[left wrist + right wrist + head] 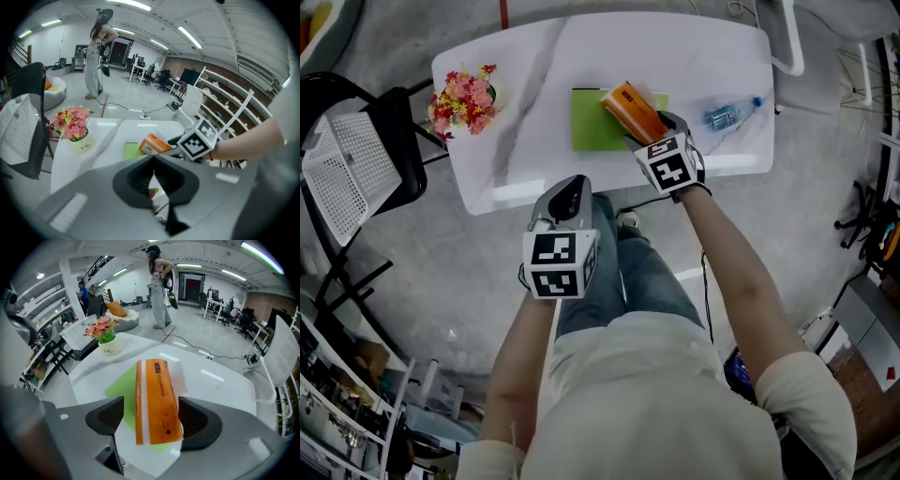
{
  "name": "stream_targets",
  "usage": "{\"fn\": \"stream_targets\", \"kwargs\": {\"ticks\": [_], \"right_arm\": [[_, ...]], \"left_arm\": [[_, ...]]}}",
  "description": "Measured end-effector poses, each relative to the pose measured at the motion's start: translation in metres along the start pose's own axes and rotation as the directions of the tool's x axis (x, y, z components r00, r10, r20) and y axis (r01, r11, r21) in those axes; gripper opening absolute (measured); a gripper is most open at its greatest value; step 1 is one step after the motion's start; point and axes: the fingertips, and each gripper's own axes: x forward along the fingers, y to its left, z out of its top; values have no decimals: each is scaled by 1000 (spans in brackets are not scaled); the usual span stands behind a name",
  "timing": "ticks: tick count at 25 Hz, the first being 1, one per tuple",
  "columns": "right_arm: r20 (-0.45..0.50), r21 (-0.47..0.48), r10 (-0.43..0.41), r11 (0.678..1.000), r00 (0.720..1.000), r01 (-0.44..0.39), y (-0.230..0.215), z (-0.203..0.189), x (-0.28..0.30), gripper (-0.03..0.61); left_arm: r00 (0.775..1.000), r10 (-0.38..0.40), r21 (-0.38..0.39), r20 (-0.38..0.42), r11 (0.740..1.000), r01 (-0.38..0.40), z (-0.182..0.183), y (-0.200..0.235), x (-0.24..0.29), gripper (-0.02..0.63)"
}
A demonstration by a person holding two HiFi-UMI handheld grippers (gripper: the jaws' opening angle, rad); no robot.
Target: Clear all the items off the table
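An orange box (633,111) lies slanted over a green sheet (591,127) on the white marble-look table (534,75). My right gripper (654,129) is at the box's near end, open, with the box (157,399) between its jaws; a gap shows beside the left pad. The left gripper (572,192) is shut and empty, off the table's near edge above the person's legs. In the left gripper view its tips (153,164) meet, with the box (152,143) beyond. A pot of pink flowers (466,98) stands at the table's left, and a water bottle (731,114) lies at its right.
A black chair with a white mesh basket (342,169) stands left of the table. A white chair (787,37) is at the far right corner. A person (96,61) stands far back in the room. Cables run over the floor.
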Motion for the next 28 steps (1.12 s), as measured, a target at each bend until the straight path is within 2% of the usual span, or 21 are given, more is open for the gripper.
{"fn": "stream_targets", "kwargs": {"ticks": [14, 21, 28], "right_arm": [[-92, -13, -14, 1000, 996, 13, -9, -8, 43, 362], [-181, -76, -50, 996, 982, 37, -12, -22, 64, 323], [-192, -73, -51, 997, 980, 37, -14, -23, 65, 291]], "left_arm": [[999, 6, -33, -32, 999, -7, -6, 19, 16, 9], [999, 23, -68, -34, 997, -26, -9, 29, 17, 9], [999, 32, -89, -28, 995, -35, -15, 27, 13, 9]]}}
